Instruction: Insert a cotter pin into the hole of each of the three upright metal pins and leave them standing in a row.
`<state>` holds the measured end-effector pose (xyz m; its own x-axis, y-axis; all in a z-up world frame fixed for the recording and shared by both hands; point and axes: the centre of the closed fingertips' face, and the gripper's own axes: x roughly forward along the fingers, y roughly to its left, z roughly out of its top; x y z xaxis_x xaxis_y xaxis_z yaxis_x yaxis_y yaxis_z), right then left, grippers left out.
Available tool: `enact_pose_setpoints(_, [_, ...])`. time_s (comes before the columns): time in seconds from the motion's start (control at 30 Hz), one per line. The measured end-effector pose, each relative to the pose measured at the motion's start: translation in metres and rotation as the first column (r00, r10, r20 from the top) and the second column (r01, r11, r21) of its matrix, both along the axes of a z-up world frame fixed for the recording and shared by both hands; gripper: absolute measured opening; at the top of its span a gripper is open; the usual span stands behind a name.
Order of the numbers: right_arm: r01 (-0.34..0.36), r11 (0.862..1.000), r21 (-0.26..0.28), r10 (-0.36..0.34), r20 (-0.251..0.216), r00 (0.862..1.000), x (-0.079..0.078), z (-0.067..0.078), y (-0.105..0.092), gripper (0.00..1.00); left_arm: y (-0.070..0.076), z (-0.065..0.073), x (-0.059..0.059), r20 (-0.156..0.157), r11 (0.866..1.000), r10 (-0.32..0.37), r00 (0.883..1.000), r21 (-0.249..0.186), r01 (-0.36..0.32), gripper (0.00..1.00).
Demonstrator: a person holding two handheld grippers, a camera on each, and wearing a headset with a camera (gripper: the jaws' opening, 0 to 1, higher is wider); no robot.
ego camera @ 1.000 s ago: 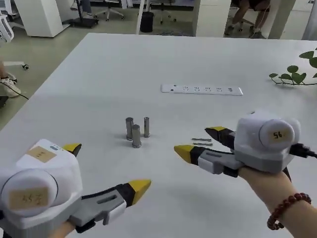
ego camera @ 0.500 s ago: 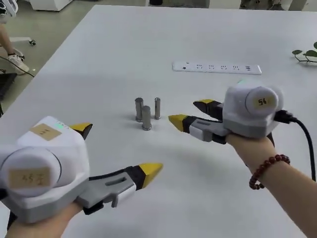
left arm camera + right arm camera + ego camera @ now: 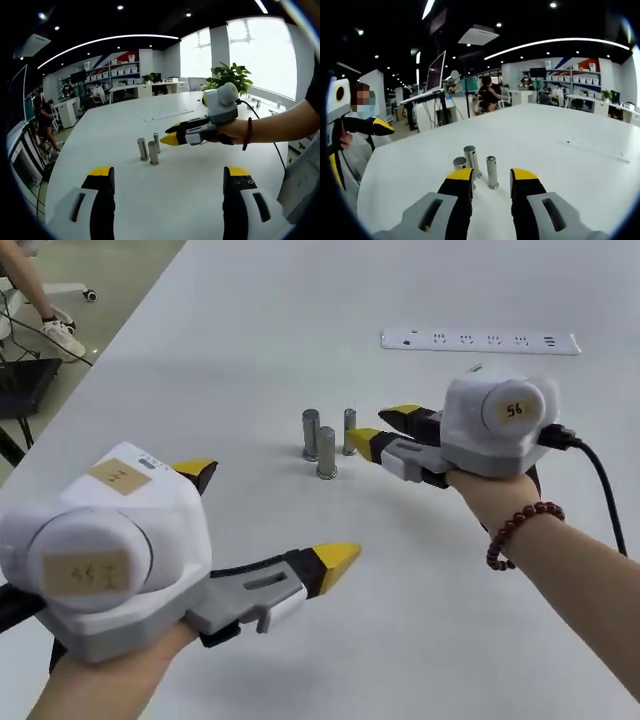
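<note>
Three short upright metal pins stand close together in a cluster on the white table. My right gripper is open, and its nearer yellow tip almost reaches the rightmost pin. In the right gripper view that pin stands just ahead of the gap in the right gripper, with nothing between the jaws. My left gripper is wide open and empty, held nearer to me and left of the cluster. The right gripper also appears in the left gripper view.
A white power strip lies on the table behind the right gripper. A black cable trails from the right gripper. The table's left edge drops to the floor. A potted plant stands at the table's far side.
My right gripper has moved left, up to the cluster of pins, and now covers the spot where thin pins lay on the table. The head camera has tilted down and nearer.
</note>
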<state>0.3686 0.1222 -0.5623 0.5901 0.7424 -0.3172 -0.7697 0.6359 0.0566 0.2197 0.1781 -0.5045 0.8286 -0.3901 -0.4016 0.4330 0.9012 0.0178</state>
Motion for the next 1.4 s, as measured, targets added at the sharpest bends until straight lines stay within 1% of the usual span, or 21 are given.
enact_pose_setpoints(0.13, [0.001,1.0,0.003,-0.001,-0.006,1.0,0.002,-0.004,0.004,0.2,0.0,-0.002,0.003,-0.004,1.0,-0.007,1.0,0.003,0.007,0.88])
enact_pose_setpoints(0.17, [0.002,1.0,0.014,-0.002,-0.014,1.0,0.002,-0.005,0.006,0.2,0.0,-0.003,0.003,-0.005,1.0,-0.008,1.0,0.004,0.008,0.88])
enact_pose_setpoints(0.2, [0.008,0.999,0.031,-0.007,-0.031,1.0,0.004,-0.007,0.007,0.19,0.0,-0.003,0.004,-0.005,1.0,-0.011,1.0,0.004,0.011,0.88])
enact_pose_setpoints(0.4, [-0.012,1.0,0.017,0.012,-0.019,1.0,0.004,-0.014,0.014,0.15,-0.001,-0.008,0.005,-0.019,1.0,-0.02,1.0,0.014,0.02,0.88])
enact_pose_setpoints(0.5, [-0.012,1.0,0.024,0.013,-0.02,1.0,0.006,-0.016,0.017,0.12,-0.001,-0.01,0.005,-0.024,1.0,-0.02,1.0,0.014,0.02,0.88])
enact_pose_setpoints(0.63, [-0.021,1.0,0.01,0.021,-0.006,1.0,0.004,-0.017,0.02,0.08,0.003,-0.012,0.005,-0.032,1.0,-0.013,0.999,0.022,0.014,0.88])
enact_pose_setpoints(0.77, [-0.007,1.0,0.008,0.007,-0.005,1.0,0.007,-0.019,0.022,0.06,0.005,-0.012,0.005,-0.033,1.0,-0.009,0.999,0.021,0.01,0.88])
enact_pose_setpoints(0.8, [-0.003,1.0,-0.006,0.003,0.004,1.0,0.007,-0.019,0.023,0.05,0.005,-0.012,0.005,-0.034,1.0,-0.008,0.999,0.022,0.009,0.88])
enact_pose_setpoints(0.9, [-0.002,1.0,-0.022,0.002,0.015,1.0,0.007,-0.018,0.023,0.05,0.007,-0.013,0.004,-0.038,1.0,-0.006,0.999,0.026,0.007,0.88])
enact_pose_setpoints(1.07, [0.014,1.0,-0.018,-0.014,0.006,1.0,0.004,-0.016,0.024,0.04,0.007,-0.015,0.002,-0.044,1.0,-0.005,0.999,0.027,0.007,0.88])
enact_pose_setpoints(1.17, [0.017,0.999,-0.033,-0.016,0.011,1.0,0.004,-0.016,0.024,0.04,0.007,-0.015,0.002,-0.044,1.0,-0.007,0.999,0.03,0.008,0.88])
enact_pose_setpoints(1.23, [0.008,0.999,-0.045,-0.007,0.012,1.0,0.0,-0.015,0.025,0.04,0.007,-0.015,0.001,-0.044,1.0,-0.005,0.999,0.027,0.006,0.88])
enact_pose_setpoints(1.33, [0.013,0.998,-0.057,-0.012,0.012,1.0,0.0,-0.016,0.022,0.04,0.007,-0.013,0.001,-0.042,1.0,-0.003,0.999,0.022,0.004,0.88])
enact_pose_setpoints(1.4, [0.018,0.998,-0.067,-0.017,0.015,1.0,-0.003,-0.015,0.02,0.04,0.007,-0.013,0.0,-0.042,1.0,-0.004,0.999,0.022,0.005,0.88])
